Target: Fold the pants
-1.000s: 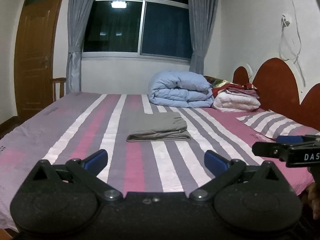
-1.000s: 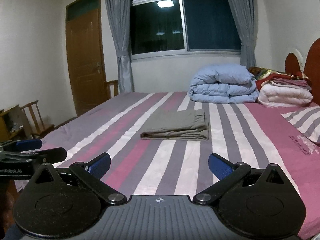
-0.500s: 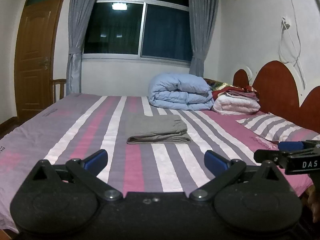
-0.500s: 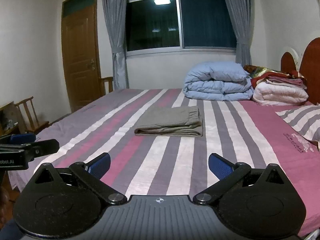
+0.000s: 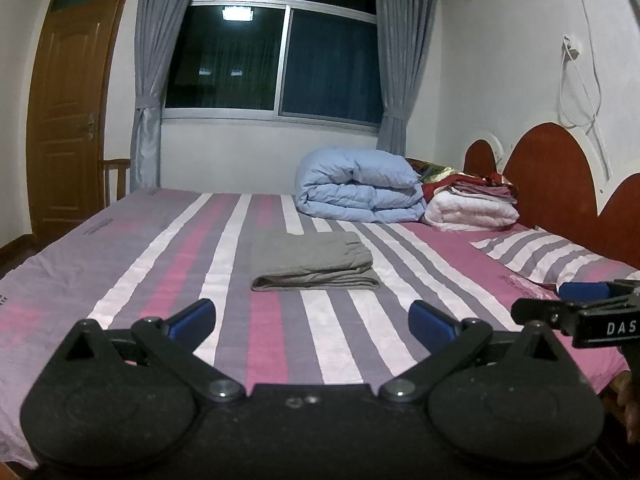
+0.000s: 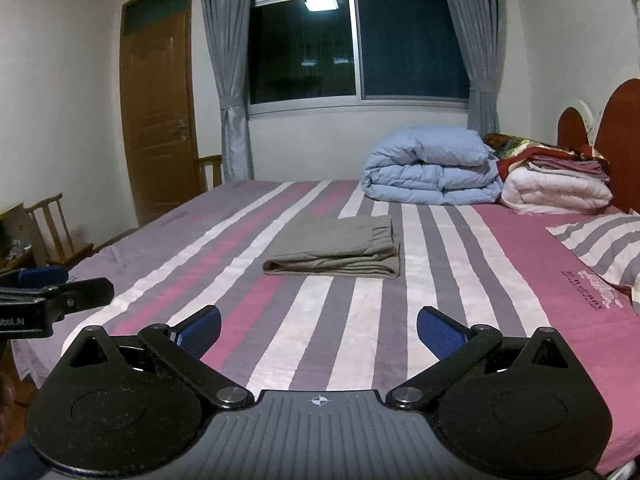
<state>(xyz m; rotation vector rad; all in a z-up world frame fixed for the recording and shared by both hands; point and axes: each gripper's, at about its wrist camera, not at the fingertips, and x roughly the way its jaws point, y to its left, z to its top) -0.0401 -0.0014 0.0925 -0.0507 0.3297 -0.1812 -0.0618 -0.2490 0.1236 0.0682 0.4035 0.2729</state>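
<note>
Looks done: you've pulled both grippers, left gripper (image 5: 312, 316) and right gripper (image 6: 319, 324), back, jaws spread and empty, pants (image 5: 312, 262) folded well ahead on the bed (image 5: 160, 264).

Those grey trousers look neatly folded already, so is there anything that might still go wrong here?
Little, probably. The folded pants lie in loose layers on the soft striped bed, so they might slump or open if bumped. Both the left gripper and right gripper are open and empty, held close side by side near the bed's edge; they might knock together.
</note>
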